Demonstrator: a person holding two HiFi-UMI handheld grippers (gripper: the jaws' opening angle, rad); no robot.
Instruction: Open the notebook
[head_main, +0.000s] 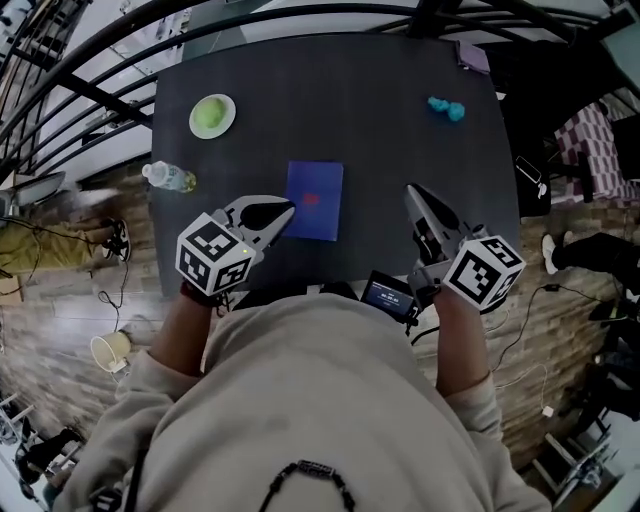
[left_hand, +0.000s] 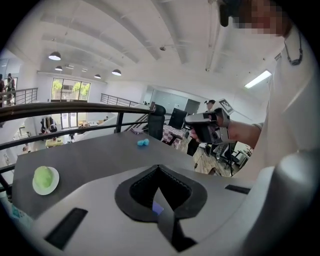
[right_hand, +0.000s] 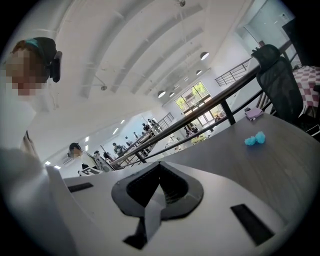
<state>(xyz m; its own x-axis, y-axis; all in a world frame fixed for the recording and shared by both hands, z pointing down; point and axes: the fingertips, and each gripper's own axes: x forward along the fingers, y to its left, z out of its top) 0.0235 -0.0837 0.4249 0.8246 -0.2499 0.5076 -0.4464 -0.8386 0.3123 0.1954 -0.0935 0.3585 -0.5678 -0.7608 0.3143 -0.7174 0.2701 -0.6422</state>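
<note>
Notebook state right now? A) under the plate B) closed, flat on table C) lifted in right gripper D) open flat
B: the blue notebook lies closed, cover up, on the table; the right gripper sits apart from it, jaws together on nothing.

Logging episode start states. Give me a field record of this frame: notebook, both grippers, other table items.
task object: blue rectangular notebook, closed, flat on dark grey table
left gripper: shut, tip at notebook's left edge, contact unclear
right gripper: shut, right of notebook, apart from it
other items: green round item on white plate; clear plastic bottle at left edge; small turquoise object
</note>
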